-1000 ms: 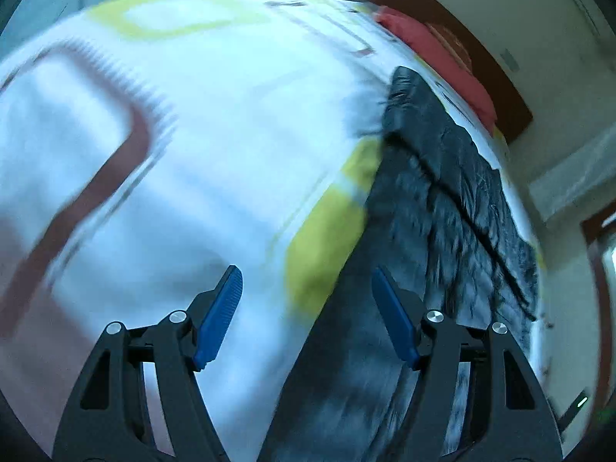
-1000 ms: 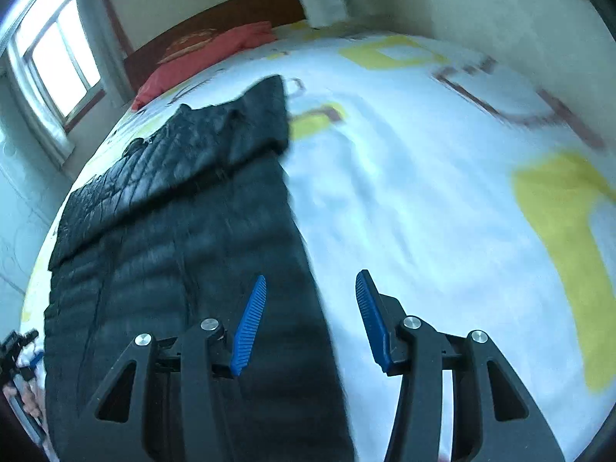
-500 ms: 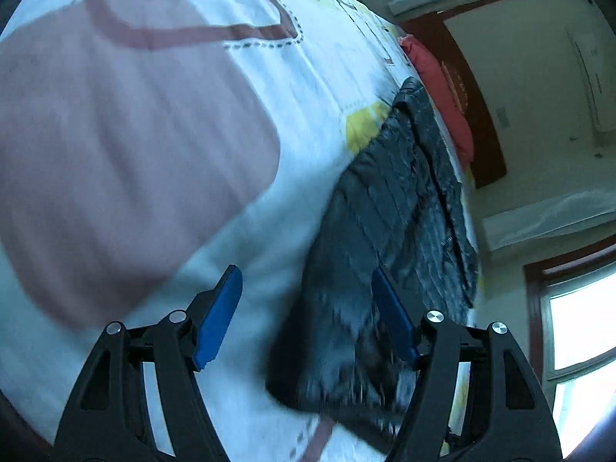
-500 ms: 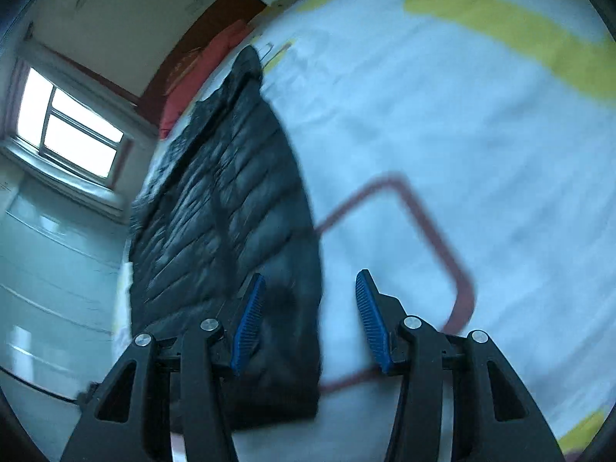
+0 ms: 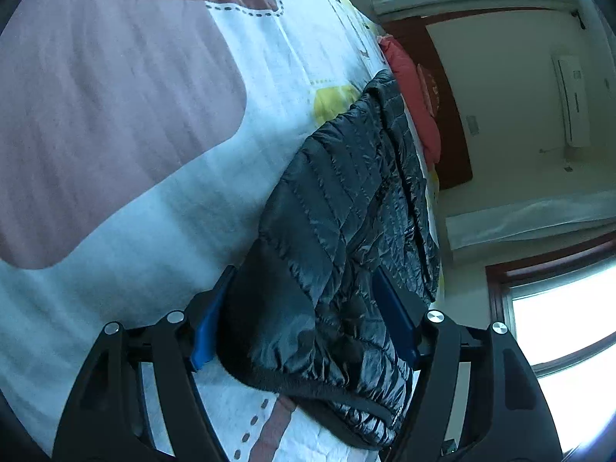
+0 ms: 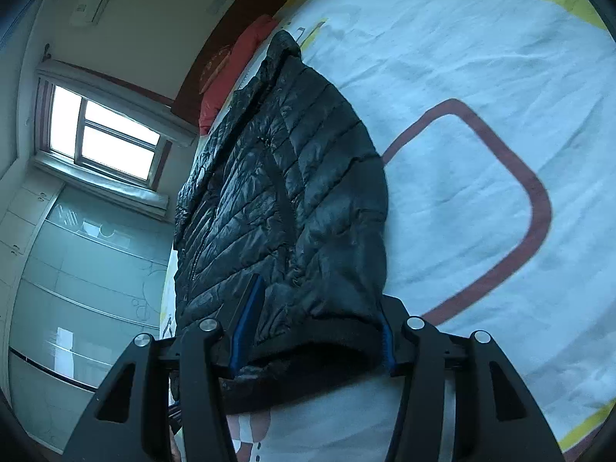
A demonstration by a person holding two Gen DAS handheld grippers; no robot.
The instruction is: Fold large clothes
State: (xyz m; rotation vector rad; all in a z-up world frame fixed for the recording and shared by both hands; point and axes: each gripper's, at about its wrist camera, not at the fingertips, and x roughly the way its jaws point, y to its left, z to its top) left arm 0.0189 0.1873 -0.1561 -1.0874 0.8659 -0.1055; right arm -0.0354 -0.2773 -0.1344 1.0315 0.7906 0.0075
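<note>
White cotton with brown outlines, a mauve block and yellow patches covers the bed (image 5: 161, 208), which fills most of both views. On it lies a black quilted puffer jacket (image 5: 346, 200), stretched lengthwise: its hem sits at the bottom centre of each frame and its collar points away toward the red pillow (image 5: 415, 88) and wooden headboard (image 6: 227, 34) at the top. So the long axis runs from the tongs straight up the mattress.

Both hands have come in at the hem. The left tongs (image 5: 304, 319) stand spread with the hem corner bulging between the blue pads, and I cannot tell whether they press on it. The right tongs (image 6: 315, 327) straddle the other corner, the jaws opening around the ribbed edge.

My worry is the slippery, puffy shell: a shallow bite could pinch only the top layer, so the back would drag and the fold go crooked.
</note>
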